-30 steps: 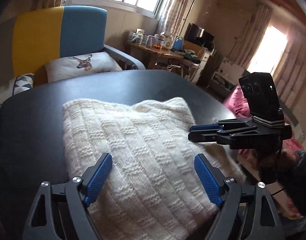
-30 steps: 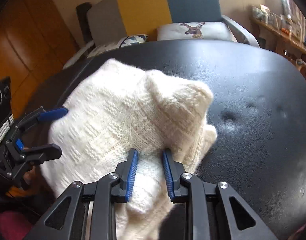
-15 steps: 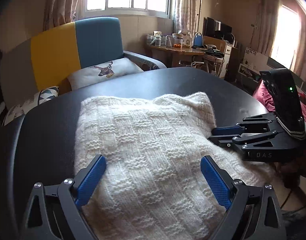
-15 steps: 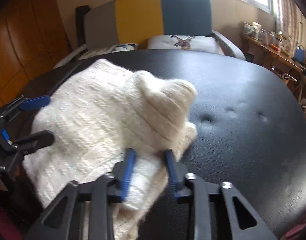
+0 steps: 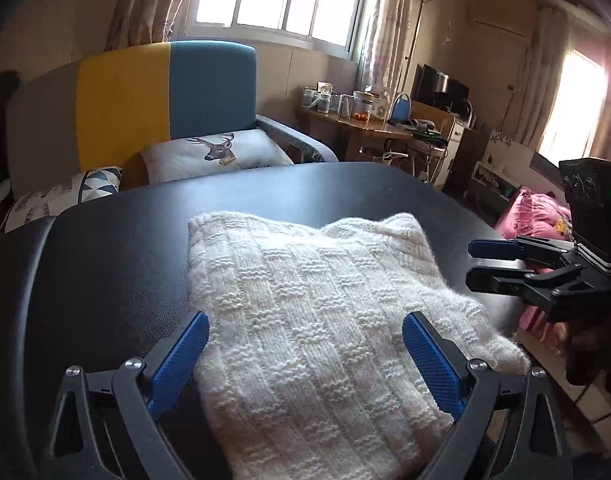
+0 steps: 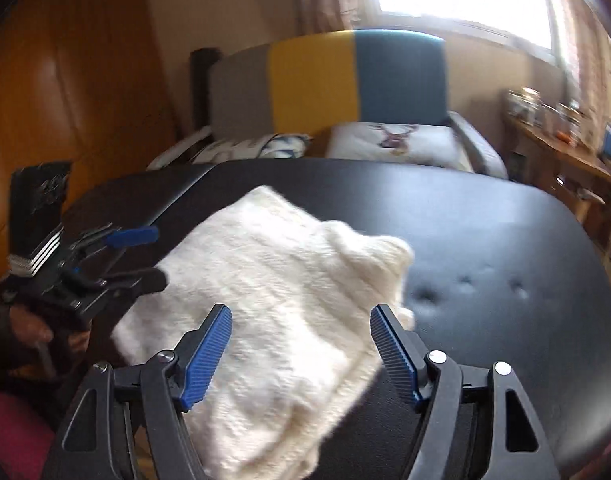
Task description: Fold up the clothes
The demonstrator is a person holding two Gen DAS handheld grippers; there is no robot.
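A cream knitted sweater [image 5: 317, 300] lies folded in a thick square on the black padded table [image 5: 105, 260]. My left gripper [image 5: 305, 328] hovers open over its near edge, with the blue pads apart on either side and not pressing. In the right wrist view the sweater [image 6: 273, 280] lies on the table [image 6: 505, 232] under my right gripper [image 6: 301, 314], whose jaws are opening, with knit below them but not pinched. Each gripper shows in the other's view: the right gripper [image 5: 471, 264] by the sweater's right side, the left gripper [image 6: 155, 256] at its left side.
A sofa [image 5: 165, 92] with a yellow and blue back and a deer cushion [image 5: 213, 154] stands behind the table. A wooden desk [image 5: 365, 128] with jars is at the back right, pink bedding [image 5: 537, 216] off the table's right edge, and a wooden wardrobe [image 6: 65, 80] at the left.
My right gripper has let go of the sweater's folded edge, spread its jaws wide and lifted back. My left gripper's jaws have widened a little.
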